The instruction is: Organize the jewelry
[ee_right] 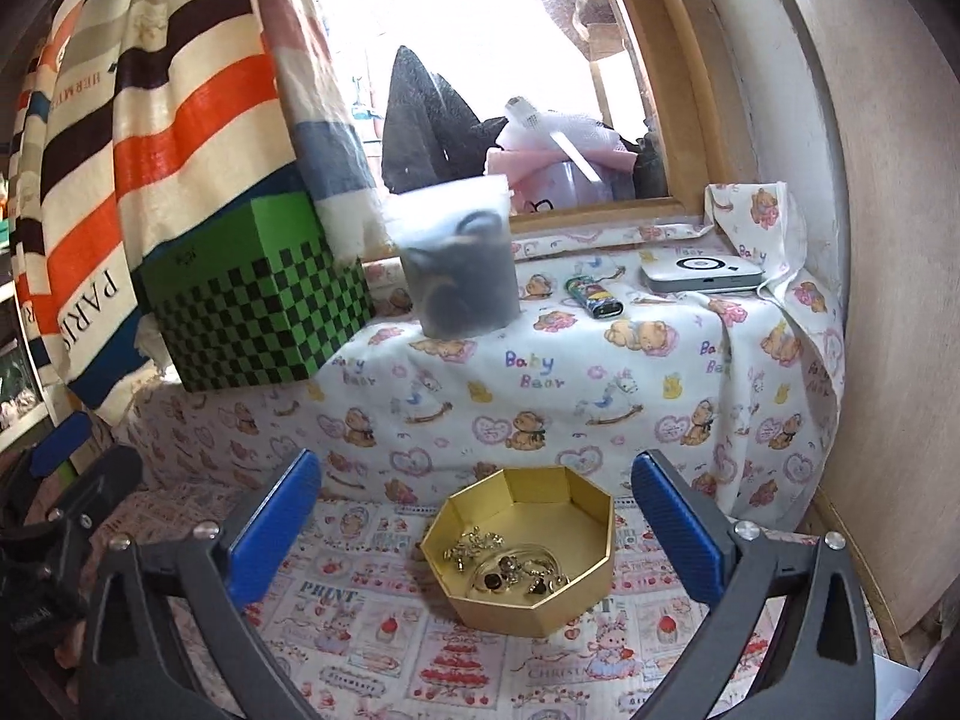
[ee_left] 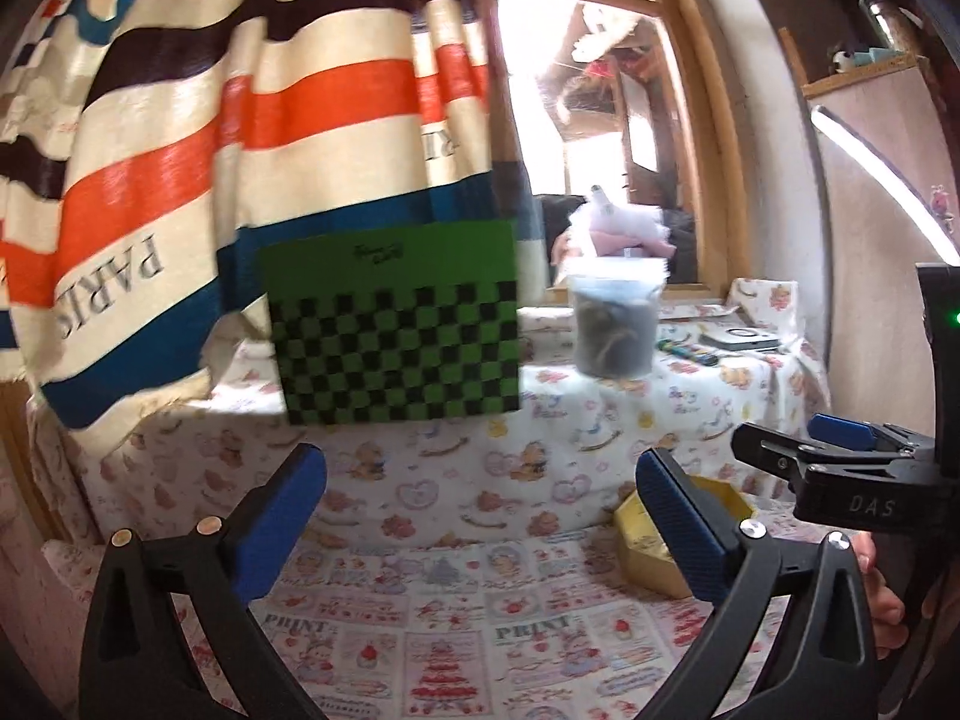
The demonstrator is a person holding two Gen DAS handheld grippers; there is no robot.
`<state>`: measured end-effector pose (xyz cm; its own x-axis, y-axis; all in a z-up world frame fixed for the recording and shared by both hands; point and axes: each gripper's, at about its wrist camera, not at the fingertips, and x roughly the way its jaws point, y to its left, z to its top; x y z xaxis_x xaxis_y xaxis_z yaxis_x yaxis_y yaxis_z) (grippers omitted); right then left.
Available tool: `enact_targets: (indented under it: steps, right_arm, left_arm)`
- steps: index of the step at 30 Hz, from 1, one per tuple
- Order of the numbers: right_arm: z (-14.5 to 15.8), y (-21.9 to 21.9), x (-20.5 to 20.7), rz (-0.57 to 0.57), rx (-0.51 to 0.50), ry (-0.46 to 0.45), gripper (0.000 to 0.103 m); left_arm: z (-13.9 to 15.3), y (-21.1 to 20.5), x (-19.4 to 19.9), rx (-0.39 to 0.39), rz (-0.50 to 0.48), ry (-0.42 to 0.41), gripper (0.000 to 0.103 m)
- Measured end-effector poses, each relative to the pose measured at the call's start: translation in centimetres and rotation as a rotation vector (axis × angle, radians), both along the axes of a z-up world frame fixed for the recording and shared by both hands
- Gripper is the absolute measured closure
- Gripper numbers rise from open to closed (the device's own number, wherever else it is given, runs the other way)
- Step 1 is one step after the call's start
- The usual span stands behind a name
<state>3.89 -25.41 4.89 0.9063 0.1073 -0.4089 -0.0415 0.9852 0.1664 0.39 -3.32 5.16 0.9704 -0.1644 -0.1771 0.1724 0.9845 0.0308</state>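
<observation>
1. Gold box (ee_left: 645, 531): in the left wrist view, largely hidden behind the left gripper's right finger (ee_left: 684, 531); contents not visible.
2. Jewelry (ee_right: 510, 567) in the gold box: individual pieces too small and tangled to identify.
3. Frosted container (ee_right: 459, 258): contents show only as dark, blurred shapes.
4. Green checkered box (ee_left: 393, 324): motion-blurred; top lettering illegible.
5. Striped curtain (ee_right: 150, 138): covers the box's upper rear corner.

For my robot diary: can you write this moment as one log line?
left gripper open, empty | right gripper open, empty | jewelry in gold box | nothing picked yet
</observation>
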Motion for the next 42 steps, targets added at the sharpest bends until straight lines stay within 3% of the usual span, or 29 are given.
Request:
enact_targets:
  steps: [4,14,17,42]
  right_arm:
    - [-2.0,0.5,0.1,-0.027,-0.055,-0.006,0.000]
    - [-3.2,1.4,-1.0,-0.047,-0.135,-0.067,0.000]
    - [-3.1,1.7,-1.2,-0.051,-0.152,-0.076,0.000]
    - [-3.1,2.1,-1.2,-0.057,-0.180,-0.071,0.000]
  left_arm:
    - [-1.8,1.6,1.1,-0.049,0.028,0.045,0.001]
    - [-5.1,2.3,2.9,-0.045,0.041,0.114,0.001]
    - [-5.0,2.0,2.4,-0.030,0.052,0.085,0.001]
    - [-5.0,1.8,2.6,-0.026,0.047,0.105,0.001]
